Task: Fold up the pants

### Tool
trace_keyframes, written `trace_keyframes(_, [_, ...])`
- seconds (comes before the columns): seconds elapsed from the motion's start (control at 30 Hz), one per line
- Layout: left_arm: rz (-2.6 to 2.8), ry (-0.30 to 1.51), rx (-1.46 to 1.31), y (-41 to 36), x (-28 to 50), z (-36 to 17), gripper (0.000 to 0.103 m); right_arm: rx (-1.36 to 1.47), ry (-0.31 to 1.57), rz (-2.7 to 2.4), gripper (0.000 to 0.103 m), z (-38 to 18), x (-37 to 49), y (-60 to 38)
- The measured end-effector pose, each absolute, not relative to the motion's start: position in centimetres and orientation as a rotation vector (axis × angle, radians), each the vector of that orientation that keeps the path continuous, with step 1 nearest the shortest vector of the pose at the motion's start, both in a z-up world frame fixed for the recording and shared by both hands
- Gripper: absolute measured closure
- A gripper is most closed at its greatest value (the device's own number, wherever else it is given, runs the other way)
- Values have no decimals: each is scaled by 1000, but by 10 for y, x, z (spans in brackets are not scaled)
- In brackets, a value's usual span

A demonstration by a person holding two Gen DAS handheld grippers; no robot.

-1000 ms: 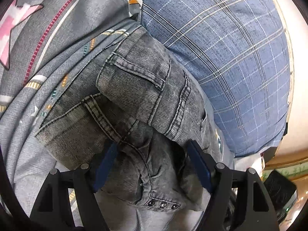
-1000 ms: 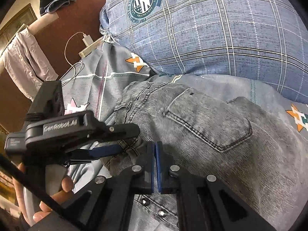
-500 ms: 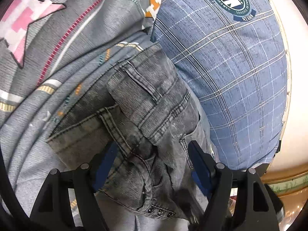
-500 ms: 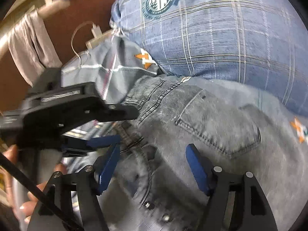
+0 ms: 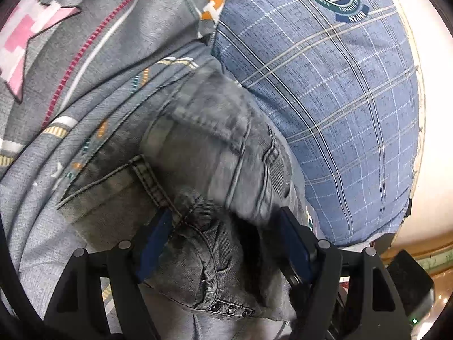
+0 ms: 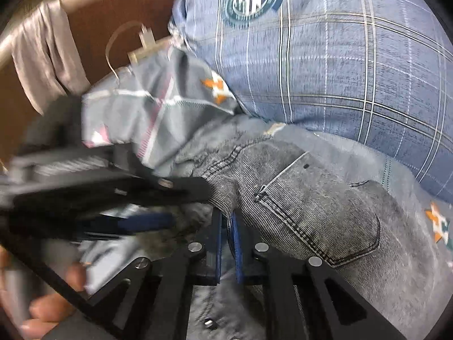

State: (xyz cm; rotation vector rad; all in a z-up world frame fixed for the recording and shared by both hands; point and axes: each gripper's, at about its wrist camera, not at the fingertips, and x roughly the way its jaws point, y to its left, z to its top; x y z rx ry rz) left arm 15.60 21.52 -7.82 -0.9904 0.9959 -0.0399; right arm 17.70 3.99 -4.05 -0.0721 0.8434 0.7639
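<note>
While bunched between wide left fingers (image 5: 223, 243), pants (image 5: 203, 170): heavy, soft denim; right fingers (image 6: 226, 235) nearly shut, pinching waistband fabric.

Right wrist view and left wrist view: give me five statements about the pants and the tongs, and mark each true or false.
1. The right tongs are shut, pads nearly together. True.
2. The pants are bright red corduroy. False: they are washed grey denim.
3. The left tongs stand wide, with bunched pants fabric between the blue pads. True.
4. The pants lie on a bare wooden floor. False: they lie on a grey patterned bed cover, beside a blue plaid pillow.
5. A back pocket of the pants shows to the right of the right tongs. True.
</note>
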Motion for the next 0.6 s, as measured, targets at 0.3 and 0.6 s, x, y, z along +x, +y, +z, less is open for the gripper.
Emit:
trace_keyframes(0.3, [20, 965, -987, 219, 148, -78, 79, -72, 881, 811, 96, -37, 150, 38])
trace_keyframes(0.6, [160, 903, -866, 227, 125, -53, 83, -103, 917, 836, 98, -45, 134, 60])
